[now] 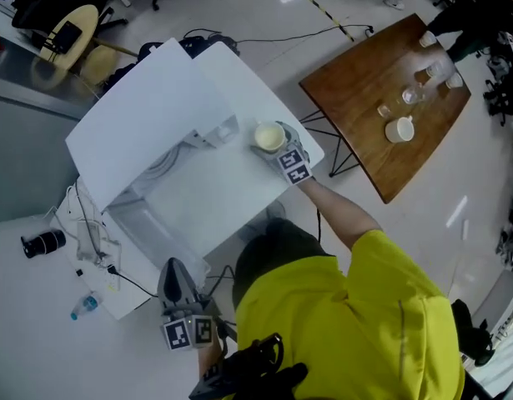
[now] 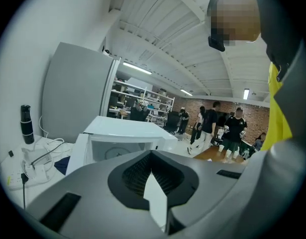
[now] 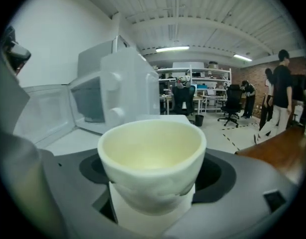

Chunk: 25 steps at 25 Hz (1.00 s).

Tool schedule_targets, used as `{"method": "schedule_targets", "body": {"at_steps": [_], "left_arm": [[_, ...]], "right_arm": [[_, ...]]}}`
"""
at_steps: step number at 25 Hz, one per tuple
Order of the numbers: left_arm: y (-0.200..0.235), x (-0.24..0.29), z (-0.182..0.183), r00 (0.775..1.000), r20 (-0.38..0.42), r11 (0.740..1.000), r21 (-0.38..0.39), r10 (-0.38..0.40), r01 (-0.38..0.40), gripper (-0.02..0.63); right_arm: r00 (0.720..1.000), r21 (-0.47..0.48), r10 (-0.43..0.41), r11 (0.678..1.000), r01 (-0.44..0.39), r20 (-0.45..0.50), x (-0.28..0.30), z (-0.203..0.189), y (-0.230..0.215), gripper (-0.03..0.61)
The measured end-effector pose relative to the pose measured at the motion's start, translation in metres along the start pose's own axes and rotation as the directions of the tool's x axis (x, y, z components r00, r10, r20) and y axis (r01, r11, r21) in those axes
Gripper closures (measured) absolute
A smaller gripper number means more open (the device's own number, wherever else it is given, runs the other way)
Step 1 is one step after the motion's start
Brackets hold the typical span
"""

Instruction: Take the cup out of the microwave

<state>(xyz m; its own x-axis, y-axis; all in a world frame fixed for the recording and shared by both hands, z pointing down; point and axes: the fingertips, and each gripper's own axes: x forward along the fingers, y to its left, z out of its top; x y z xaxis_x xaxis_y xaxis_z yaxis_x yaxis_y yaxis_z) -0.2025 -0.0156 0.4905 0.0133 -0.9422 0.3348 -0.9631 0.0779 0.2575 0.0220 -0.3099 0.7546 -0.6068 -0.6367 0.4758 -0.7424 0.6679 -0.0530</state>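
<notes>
A cream cup [image 1: 269, 134] sits between the jaws of my right gripper [image 1: 273, 144], which is shut on it, out in front of the white microwave [image 1: 152, 111] and over the white table's [image 1: 231, 194] right corner. In the right gripper view the cup [image 3: 150, 151] fills the middle, and looks empty. Behind it, the microwave [image 3: 115, 91] stands with its door [image 3: 38, 113] swung open to the left. My left gripper [image 1: 174, 277] hangs low near the table's front edge, apart from the microwave [image 2: 123, 138]. Its jaws [image 2: 153, 156] are shut, with nothing held.
A brown wooden table [image 1: 364, 98] at the right carries a white cup [image 1: 399, 128] and several glasses. Cables, a power strip [image 1: 93, 240], a black cylinder [image 1: 43, 242] and a small water bottle [image 1: 85, 305] lie at the left. People stand far off [image 2: 237, 128].
</notes>
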Motion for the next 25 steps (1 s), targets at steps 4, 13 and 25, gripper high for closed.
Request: {"method": "schedule_targets", "body": {"at_steps": [4,13,25], "left_arm": [[-0.015,0.006,-0.018,0.999,-0.035,1.0,0.003,0.002,-0.002,0.62],[-0.024,0.009,-0.023,0.998,-0.039,0.999,-0.01,0.044,-0.045,0.62],[-0.02,0.017,0.022,0.998,0.049,0.998,-0.029,0.051,-0.05,0.62]], "right_arm": [[0.999,0.001,-0.004,1.0,0.004,0.033,0.057,0.017,-0.039,0.114],[0.999,0.003,0.019,1.0,-0.019,0.03,0.096,0.02,-0.048,0.109],[0.979,0.065,0.201,0.977,-0.202,0.012,-0.092,0.057,0.03,0.146]]}}
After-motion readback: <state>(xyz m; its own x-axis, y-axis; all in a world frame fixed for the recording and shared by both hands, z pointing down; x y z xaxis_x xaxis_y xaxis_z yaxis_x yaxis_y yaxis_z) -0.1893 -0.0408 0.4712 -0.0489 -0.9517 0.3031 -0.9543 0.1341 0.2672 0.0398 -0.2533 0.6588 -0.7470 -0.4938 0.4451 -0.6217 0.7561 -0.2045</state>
